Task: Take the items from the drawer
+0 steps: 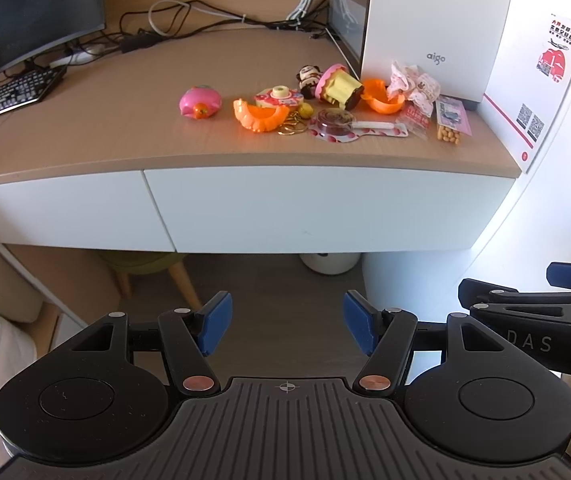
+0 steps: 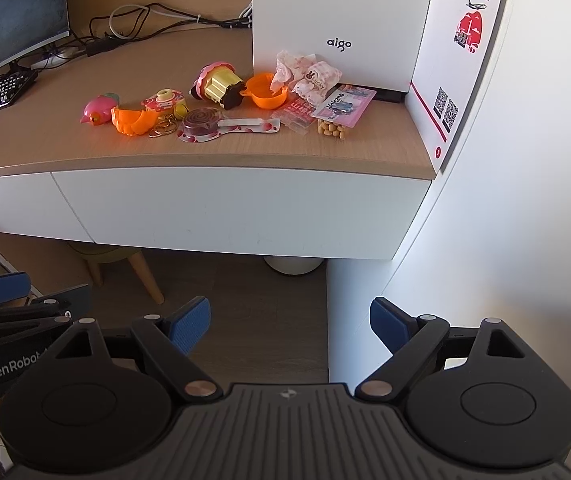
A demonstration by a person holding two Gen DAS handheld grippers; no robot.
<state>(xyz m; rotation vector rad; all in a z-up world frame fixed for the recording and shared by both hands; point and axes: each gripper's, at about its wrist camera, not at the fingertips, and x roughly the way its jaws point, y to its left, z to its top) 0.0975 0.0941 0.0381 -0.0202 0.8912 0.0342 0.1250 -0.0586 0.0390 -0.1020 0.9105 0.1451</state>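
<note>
The white right-hand drawer [image 1: 317, 208] [image 2: 241, 210] under the wooden desk is closed. On the desktop above it lie several small toys and packets: a pink bird toy [image 1: 199, 103] [image 2: 97, 110], an orange shell piece [image 1: 259, 116] [image 2: 133, 119], an orange bowl [image 1: 383, 96] [image 2: 265, 92], a lollipop packet [image 1: 349, 128] [image 2: 221, 128] and a packet of yellow pills [image 1: 451, 120] [image 2: 339, 116]. My left gripper [image 1: 285, 326] hangs open and empty below the drawer front. My right gripper [image 2: 289, 328] is open and empty too, beside the left one.
A white aigo box [image 1: 437, 20] [image 2: 341, 20] and a leaflet [image 1: 541, 92] [image 2: 457, 64] stand at the desk's right end by the wall. A monitor [image 1: 25, 8], keyboard [image 1: 9, 94] and cables [image 1: 205, 20] sit at left. Under the desk are a green stool [image 1: 145, 268] and a white bin [image 1: 329, 264].
</note>
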